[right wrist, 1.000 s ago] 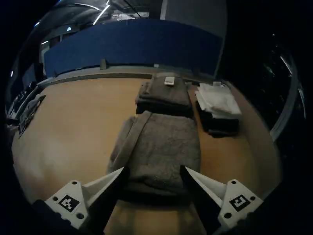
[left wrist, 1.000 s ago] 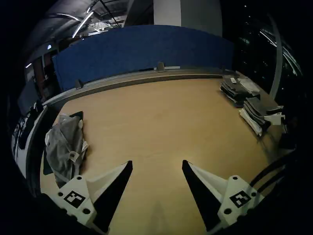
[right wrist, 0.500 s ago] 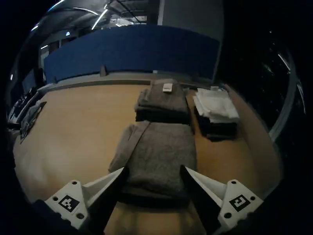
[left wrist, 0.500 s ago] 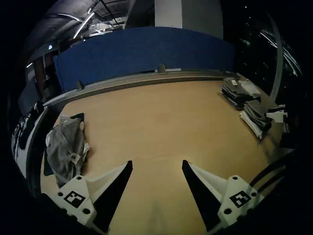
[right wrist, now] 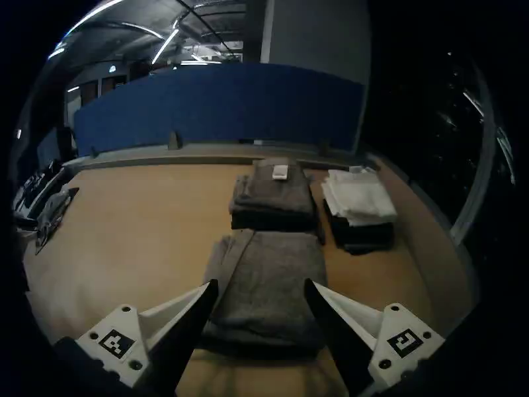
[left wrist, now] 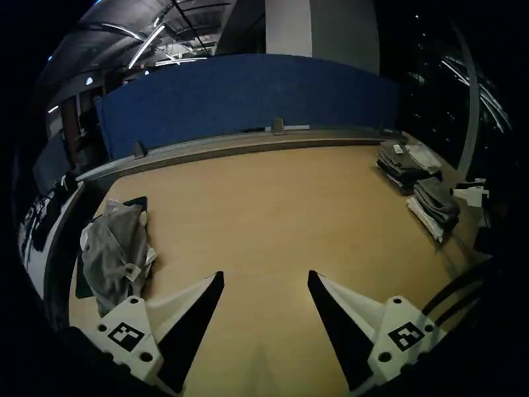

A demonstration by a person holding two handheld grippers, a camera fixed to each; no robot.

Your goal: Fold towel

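My right gripper (right wrist: 260, 284) has pulled back from the folded towel (right wrist: 278, 264) by the desk's (left wrist: 278, 198) right edge. It is wide open and empty. My left gripper (left wrist: 264, 281) is too. I think the crumpled towel (left wrist: 116, 255) at the left edge comes next.

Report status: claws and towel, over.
Left claw open, empty. Right claw open, folded grey towel flat on table just ahead. Crumpled towel heap at left table edge. Nothing obstructing.

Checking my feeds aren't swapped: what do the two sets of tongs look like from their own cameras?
The left tongs and right tongs look alike: two white wedge-shaped fingers tapering to points, with black inner faces. Each finger base carries a square black-and-white marker and small round screw holes. Thin black cables curve beside the left pair.
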